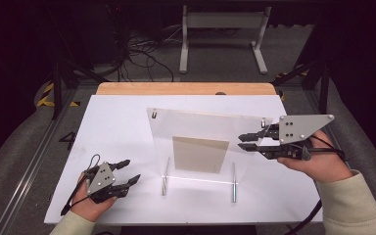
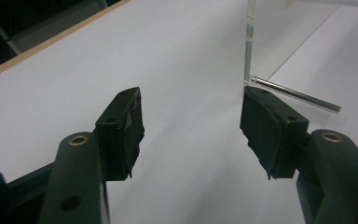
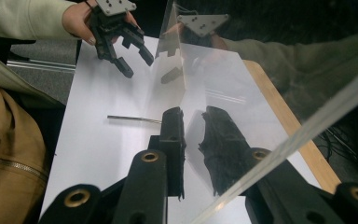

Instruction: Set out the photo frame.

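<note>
While resting low on the table (image 1: 112, 122), left gripper (image 1: 129, 171) gapes empty; right gripper (image 1: 245, 141) straddles the clear panel's (image 1: 186, 128) edge, seemingly to steady it, full clamp unclear.

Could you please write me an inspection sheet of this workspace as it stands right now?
Surface: flat white table top with a wooden strip along its far edge.
Job's things: upright clear acrylic panel on two thin metal rods; a beige rectangular card shows at its lower middle.
Clutter: nothing seen.
Grippers: left hand-held gripper rests low near the front left, jaws open, holding nothing. Right hand-held gripper straddles the panel's right edge, one jaw each side; contact cannot be told.
Cables: a black cable trails from the right hand; tangled black wires lie on the floor beyond.
Surroundings: grey carpeted floor, a white metal stand, dark background.
</note>
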`<state>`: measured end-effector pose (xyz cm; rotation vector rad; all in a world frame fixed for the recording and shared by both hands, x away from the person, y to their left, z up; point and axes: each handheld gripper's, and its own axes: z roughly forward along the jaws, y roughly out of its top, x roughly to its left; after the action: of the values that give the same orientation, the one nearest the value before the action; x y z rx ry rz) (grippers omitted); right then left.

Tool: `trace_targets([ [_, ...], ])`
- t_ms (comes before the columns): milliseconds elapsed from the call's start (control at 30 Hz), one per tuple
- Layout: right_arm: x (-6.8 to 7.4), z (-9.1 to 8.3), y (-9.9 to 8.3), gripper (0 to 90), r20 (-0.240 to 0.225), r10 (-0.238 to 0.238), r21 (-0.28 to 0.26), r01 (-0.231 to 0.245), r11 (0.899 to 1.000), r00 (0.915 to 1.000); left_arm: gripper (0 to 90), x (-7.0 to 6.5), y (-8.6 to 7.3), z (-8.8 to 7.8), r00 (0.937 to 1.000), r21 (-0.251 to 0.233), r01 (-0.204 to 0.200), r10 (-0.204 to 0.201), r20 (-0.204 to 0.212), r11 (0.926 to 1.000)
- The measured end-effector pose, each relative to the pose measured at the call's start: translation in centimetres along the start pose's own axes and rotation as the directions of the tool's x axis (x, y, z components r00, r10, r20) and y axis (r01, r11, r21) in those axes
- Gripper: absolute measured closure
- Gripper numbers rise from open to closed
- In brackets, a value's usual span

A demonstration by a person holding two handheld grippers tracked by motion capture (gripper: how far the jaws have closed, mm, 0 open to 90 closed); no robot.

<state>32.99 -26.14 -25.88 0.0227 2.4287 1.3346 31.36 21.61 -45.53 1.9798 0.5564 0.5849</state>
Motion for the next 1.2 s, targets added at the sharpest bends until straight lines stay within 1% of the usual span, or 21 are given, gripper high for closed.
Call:
trace_targets([
  [67,0.5,0.0,-0.1,74.8,0.001,-0.004,-0.007,0.004,1.000,1.0000,40.0,0.0,0.0,0.0,1.0000,0.005,0.003,-0.003,0.006,1.0000],
  [100,1.2,0.1,-0.3,75.6,-0.009,-0.004,-0.008,0.004,1.000,1.0000,39.8,-0.1,-0.1,0.1,1.0000,0.005,0.003,-0.003,0.009,1.0000],
  [133,1.2,0.1,-0.3,75.6,-0.009,-0.004,-0.008,0.004,1.000,1.0000,39.7,-0.1,-0.1,0.1,1.0000,0.005,0.003,-0.003,0.009,1.0000],
  [167,1.9,0.3,-0.7,74.2,-0.015,-0.003,0.002,0.003,1.000,0.9999,39.7,-0.1,-0.1,0.2,0.9998,0.006,0.006,-0.006,0.017,1.0000],
  [233,2.2,0.4,-0.9,73.8,-0.018,0.001,0.003,-0.001,1.000,0.9998,39.7,-0.2,-0.1,0.2,0.9998,0.005,0.011,-0.011,0.018,0.9999],
  [333,3.0,0.5,-1.4,72.8,-0.034,0.015,-0.029,-0.016,0.999,0.9993,39.4,-0.2,-0.1,0.3,0.9995,0.007,0.018,-0.018,0.027,0.9998],
  [433,3.6,0.4,-1.7,72.6,-0.012,0.012,-0.047,-0.012,0.999,0.9999,39.3,-0.4,-0.1,0.5,0.9993,0.010,0.017,-0.017,0.033,0.9998],
  [567,4.1,0.6,-2.5,65.4,0.018,0.021,-0.044,-0.021,0.999,0.9996,39.1,-0.5,-0.2,0.6,0.9991,0.014,0.017,-0.018,0.039,0.9998],
  [600,4.2,0.6,-2.7,63.4,0.023,0.034,-0.053,-0.033,0.998,0.9992,39.0,-0.5,-0.2,0.6,0.9991,0.015,0.016,-0.017,0.039,0.9998],
  [633,4.4,0.5,-3.2,58.3,0.038,0.068,-0.080,-0.065,0.995,0.9969,38.8,-0.5,-0.2,0.6,0.9991,0.016,0.017,-0.017,0.039,0.9997],
  [667,4.4,0.5,-3.2,58.3,0.038,0.068,-0.080,-0.065,0.995,0.9969,38.8,-0.5,-0.2,0.6,0.9991,0.014,0.018,-0.019,0.039,0.9997],
  [733,4.4,0.2,-4.0,52.4,0.062,0.097,-0.104,-0.090,0.991,0.9934,38.7,-0.5,-0.1,0.7,0.9989,0.010,0.018,-0.019,0.043,0.9998],
  [767,4.4,0.0,-4.9,47.7,0.090,0.133,-0.116,-0.123,0.986,0.9870,38.7,-0.6,-0.1,0.7,0.9985,0.001,0.023,-0.023,0.049,0.9997],
  [800,4.4,0.0,-4.9,47.7,0.090,0.133,-0.116,-0.123,0.986,0.9870,38.7,-0.6,-0.1,0.7,0.9985,0.001,0.023,-0.023,0.049,0.9997],
  [867,4.6,-0.3,-6.1,44.0,0.115,0.171,-0.125,-0.157,0.980,0.9785,38.6,-0.7,0.1,0.8,0.9983,-0.003,0.018,-0.018,0.055,0.9998],
  [933,5.0,-0.7,-7.5,46.7,0.139,0.210,-0.131,-0.192,0.973,0.9678,38.9,-0.8,0.3,0.9,0.9979,-0.007,0.020,-0.020,0.062,0.9998],
  [1000,5.7,-1.2,-8.8,58.1,0.144,0.243,-0.129,-0.225,0.966,0.9593,39.3,-0.8,0.4,1.0,0.9973,-0.016,0.026,-0.025,0.069,0.9995],
  [1033,6.4,-1.5,-10.4,69.1,0.160,0.285,-0.104,-0.271,0.957,0.9451,40.5,-0.8,0.5,1.0,0.9970,-0.019,0.027,-0.025,0.073,0.9995],
  [1100,7.1,-1.4,-11.9,83.9,0.160,0.328,-0.059,-0.322,0.945,0.9311,42.5,-0.9,0.7,1.2,0.9954,-0.026,0.041,-0.039,0.087,0.9988],
  [1133,7.4,-1.2,-12.6,87.6,0.154,0.348,-0.038,-0.347,0.937,0.9248,43.7,-0.9,0.8,1.3,0.9946,-0.031,0.049,-0.046,0.093,0.9983],
  [1200,8.0,-0.4,-13.6,89.6,0.162,0.362,0.017,-0.370,0.929,0.9179,46.6,-0.9,0.9,1.6,0.9937,-0.028,0.057,-0.054,0.099,0.9980],
])
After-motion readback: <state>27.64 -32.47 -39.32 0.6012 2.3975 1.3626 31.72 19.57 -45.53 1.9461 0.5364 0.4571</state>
